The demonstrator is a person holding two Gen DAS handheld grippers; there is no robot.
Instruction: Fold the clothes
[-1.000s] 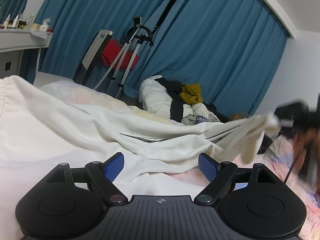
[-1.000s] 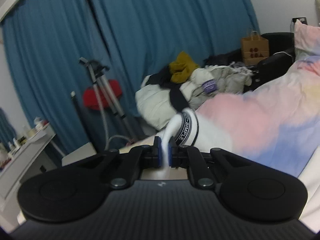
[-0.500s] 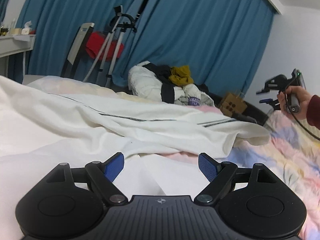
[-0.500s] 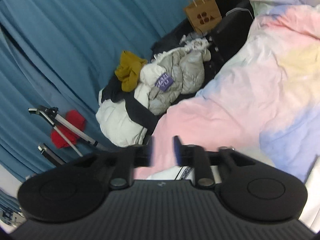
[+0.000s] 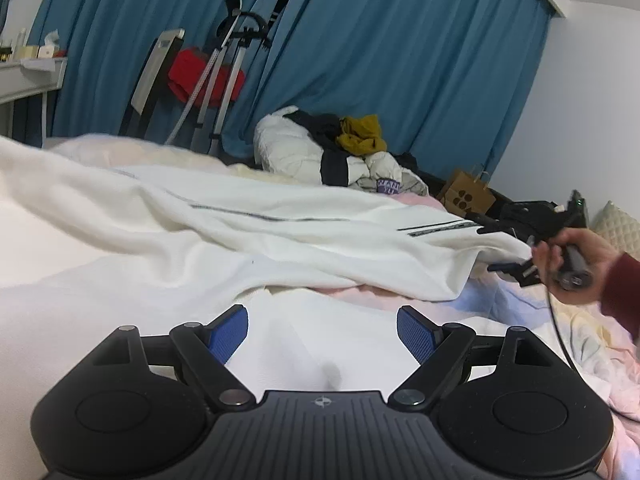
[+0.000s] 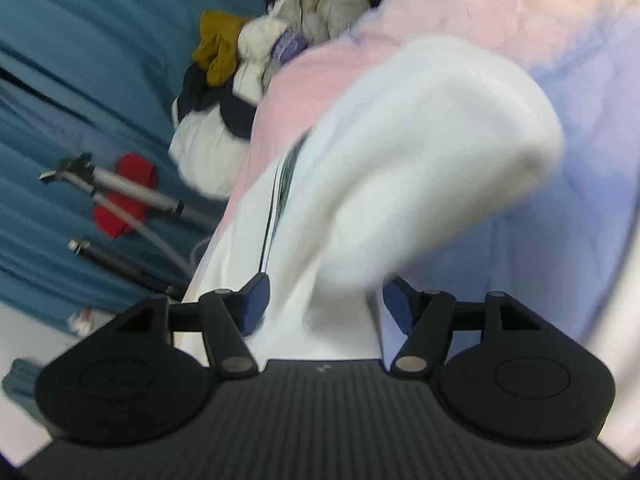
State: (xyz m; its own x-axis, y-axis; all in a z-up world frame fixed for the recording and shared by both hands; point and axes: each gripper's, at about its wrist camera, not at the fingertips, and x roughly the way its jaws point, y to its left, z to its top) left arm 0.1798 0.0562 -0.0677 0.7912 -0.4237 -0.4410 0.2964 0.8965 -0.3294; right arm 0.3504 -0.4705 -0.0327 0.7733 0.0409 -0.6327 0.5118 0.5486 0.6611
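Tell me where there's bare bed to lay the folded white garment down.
Free: the pastel duvet right of the left gripper, below the right gripper. Crowded: the white garment covers the left and middle, and a clothes pile fills the far end.

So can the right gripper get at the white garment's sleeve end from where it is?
Probably yes. The right gripper is open with the white garment's sleeve end already lying between its fingers over the pastel duvet; nothing blocks it.
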